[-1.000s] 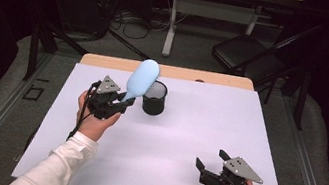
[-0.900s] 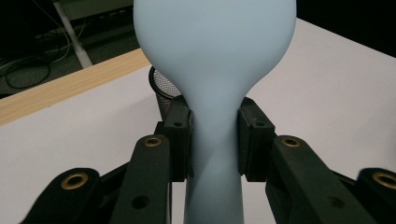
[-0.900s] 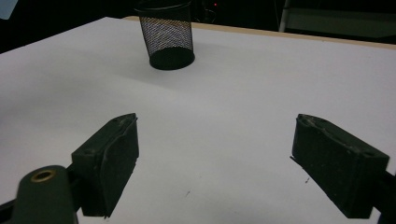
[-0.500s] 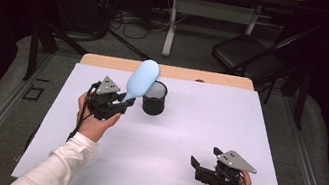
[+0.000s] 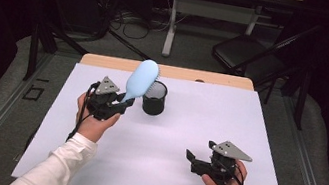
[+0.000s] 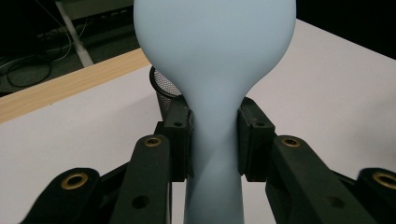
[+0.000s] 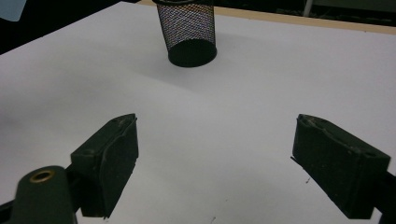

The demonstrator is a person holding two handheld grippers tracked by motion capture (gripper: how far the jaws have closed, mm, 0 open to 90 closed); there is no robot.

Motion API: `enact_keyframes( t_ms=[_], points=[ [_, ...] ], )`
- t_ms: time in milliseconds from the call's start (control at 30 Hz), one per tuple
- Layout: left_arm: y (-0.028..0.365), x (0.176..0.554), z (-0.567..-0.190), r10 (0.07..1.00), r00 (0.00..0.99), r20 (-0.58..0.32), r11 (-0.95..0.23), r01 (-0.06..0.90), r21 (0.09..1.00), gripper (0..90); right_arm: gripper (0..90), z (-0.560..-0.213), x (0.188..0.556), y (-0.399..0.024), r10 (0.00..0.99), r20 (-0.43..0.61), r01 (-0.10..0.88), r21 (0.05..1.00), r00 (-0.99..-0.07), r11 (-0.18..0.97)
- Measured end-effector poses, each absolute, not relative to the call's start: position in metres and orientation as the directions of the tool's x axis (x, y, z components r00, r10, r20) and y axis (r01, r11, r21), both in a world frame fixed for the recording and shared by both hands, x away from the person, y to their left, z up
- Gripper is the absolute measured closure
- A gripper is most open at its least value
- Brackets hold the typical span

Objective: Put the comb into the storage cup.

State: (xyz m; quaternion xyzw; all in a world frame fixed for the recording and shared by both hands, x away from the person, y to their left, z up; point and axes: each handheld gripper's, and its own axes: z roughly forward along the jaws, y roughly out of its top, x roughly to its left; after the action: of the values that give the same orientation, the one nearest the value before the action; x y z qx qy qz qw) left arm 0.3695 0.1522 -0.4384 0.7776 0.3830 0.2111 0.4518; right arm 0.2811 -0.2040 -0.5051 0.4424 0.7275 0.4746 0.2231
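- High view: the left gripper (image 5: 117,106), left of centre, grasps the brush (image 5: 141,81) by its handle; the head tilts up over the cup (image 5: 154,98). The right gripper (image 5: 194,161), lower right, is released above the bare sheet (image 5: 246,136).
- Left gripper view: both pads (image 6: 180,140) clamp the narrow neck, mid-frame. The brush looks light, stiff and smooth; holding at the waist likely stops slipping.
- Right gripper view: jaws stand wide apart, holding nothing; the cup sits at top centre.
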Motion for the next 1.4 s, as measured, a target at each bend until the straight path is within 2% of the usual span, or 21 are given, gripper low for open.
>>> enact_keyframes(
  t_ms=[233, 667, 1400],
  points=[
    [0.153, 0.368, -0.437, 0.787, 0.616, -0.015, -0.297, 0.401, 0.867, 69.7, 6.7, -0.497, 0.286, -0.200, 0.836, 0.101, 0.429, 0.887, -0.539, 0.169],
    [0.153, 0.368, -0.435, 0.790, 0.613, -0.019, -0.288, 0.399, 0.870, 69.7, 2.3, -0.484, 0.296, -0.192, 0.809, 0.143, 0.441, 0.884, -0.570, 0.155],
    [0.151, 0.368, -0.435, 0.792, 0.610, -0.019, -0.283, 0.393, 0.875, 69.7, 1.8, -0.463, 0.329, -0.185, 0.800, 0.219, 0.526, 0.839, -0.559, 0.138]
  ],
)
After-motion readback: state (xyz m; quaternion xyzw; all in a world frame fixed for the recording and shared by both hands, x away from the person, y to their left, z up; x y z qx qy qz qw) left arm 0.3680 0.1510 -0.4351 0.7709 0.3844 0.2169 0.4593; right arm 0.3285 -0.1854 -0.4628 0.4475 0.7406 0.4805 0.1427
